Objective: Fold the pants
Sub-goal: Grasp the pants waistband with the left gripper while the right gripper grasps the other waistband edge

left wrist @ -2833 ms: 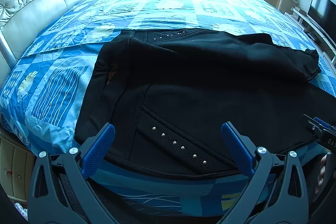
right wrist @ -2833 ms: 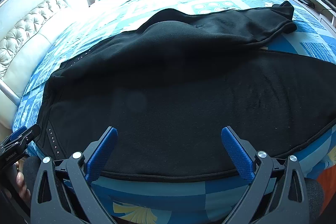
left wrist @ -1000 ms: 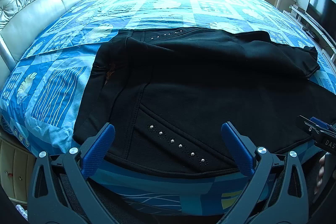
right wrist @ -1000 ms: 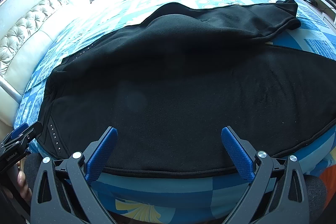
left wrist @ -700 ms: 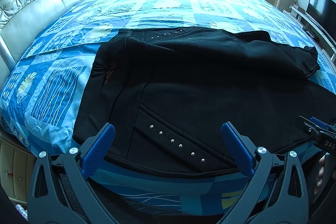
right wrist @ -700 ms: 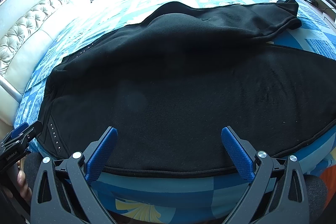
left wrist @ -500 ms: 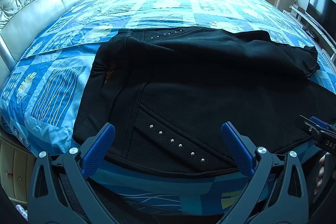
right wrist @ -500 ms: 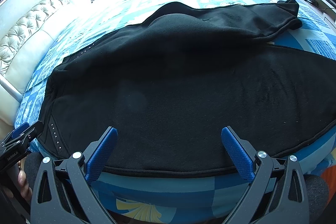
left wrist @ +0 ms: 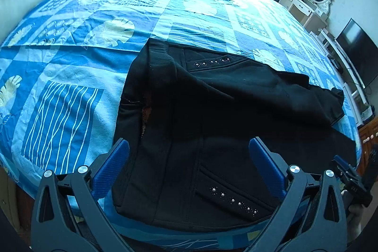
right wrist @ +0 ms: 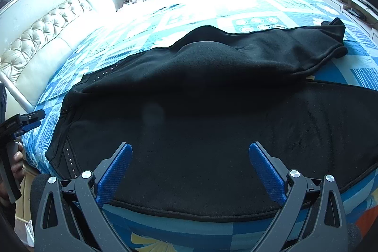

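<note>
Pants (left wrist: pixel 212 124) lie spread on the bed (left wrist: pixel 70 67), far leg bunched toward the window; left gripper (left wrist: pixel 189 150) hovers over the waistband, right gripper (right wrist: pixel 190 156) over the near leg, both jaws wide and empty. Best to pinch the near hem edge at both ends together, lifting evenly so the fold lands straight

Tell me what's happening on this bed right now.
A person holds two grippers over black pants spread on a blue patterned bedspread. The left gripper and the right gripper are both open and hold nothing. One pant leg lies bunched, and no fold is started yet.
</note>
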`<control>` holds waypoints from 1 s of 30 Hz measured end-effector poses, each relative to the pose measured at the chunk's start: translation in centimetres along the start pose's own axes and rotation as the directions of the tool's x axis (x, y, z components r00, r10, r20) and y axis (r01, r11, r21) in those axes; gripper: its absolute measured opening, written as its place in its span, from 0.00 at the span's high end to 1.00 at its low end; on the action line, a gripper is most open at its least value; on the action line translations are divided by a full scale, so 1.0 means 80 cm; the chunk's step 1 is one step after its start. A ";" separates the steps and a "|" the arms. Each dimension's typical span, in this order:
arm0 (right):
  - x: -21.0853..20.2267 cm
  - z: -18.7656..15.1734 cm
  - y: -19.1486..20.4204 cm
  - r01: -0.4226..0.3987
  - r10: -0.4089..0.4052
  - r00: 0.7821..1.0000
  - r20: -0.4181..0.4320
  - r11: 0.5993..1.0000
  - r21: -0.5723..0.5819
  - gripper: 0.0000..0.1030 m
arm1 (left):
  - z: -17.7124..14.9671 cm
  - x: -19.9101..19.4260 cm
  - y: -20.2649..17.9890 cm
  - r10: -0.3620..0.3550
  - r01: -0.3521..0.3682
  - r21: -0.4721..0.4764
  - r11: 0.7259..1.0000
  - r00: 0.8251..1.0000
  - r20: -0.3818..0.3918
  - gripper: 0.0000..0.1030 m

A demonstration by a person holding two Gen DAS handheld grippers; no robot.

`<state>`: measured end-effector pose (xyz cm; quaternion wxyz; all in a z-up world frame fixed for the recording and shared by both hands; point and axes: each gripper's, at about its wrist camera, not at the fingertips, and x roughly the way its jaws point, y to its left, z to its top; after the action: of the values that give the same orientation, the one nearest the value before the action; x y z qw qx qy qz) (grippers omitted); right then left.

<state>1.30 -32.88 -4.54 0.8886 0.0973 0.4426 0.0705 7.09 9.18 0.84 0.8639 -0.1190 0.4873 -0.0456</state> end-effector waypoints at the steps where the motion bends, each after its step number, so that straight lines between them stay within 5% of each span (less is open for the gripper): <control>1: 0.003 0.004 -0.001 -0.010 0.010 1.000 -0.006 1.000 0.004 0.04 | 0.015 0.006 0.011 -0.024 0.024 -0.015 1.000 1.000 -0.016 0.02; 7: 0.011 0.039 0.005 -0.049 0.049 0.999 0.017 0.999 -0.007 0.04 | 0.092 0.070 0.051 -0.065 0.074 0.077 0.994 0.991 -0.113 0.02; 12: 0.021 0.069 0.015 -0.061 0.062 0.998 0.028 0.997 -0.035 0.04 | 0.134 0.143 0.092 -0.099 0.103 0.011 0.995 0.973 -0.210 0.02; 15: 0.034 0.084 0.024 -0.067 0.068 0.998 0.017 0.995 -0.072 0.04 | 0.150 0.175 0.112 -0.209 0.196 -0.077 0.978 0.949 -0.237 0.02; 22: 0.072 0.156 0.045 -0.073 0.079 0.997 0.012 0.964 -0.255 0.04 | 0.174 0.187 0.110 -0.306 0.288 -0.114 0.951 0.928 -0.212 0.04; 25: 0.102 0.201 0.049 -0.094 0.094 0.995 -0.016 0.941 -0.326 0.04 | 0.175 0.188 0.090 -0.254 0.258 -0.016 0.966 0.938 -0.235 0.38; 30: 0.183 0.248 0.054 -0.079 -0.013 0.982 -0.187 0.875 -0.478 0.04 | 0.168 0.191 0.057 -0.098 0.143 0.178 0.974 0.966 -0.241 0.60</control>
<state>25.79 -27.79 -3.15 0.8384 -0.1273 0.4896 0.2027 26.35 12.79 -6.33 0.8045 -0.0577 0.5694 -0.1589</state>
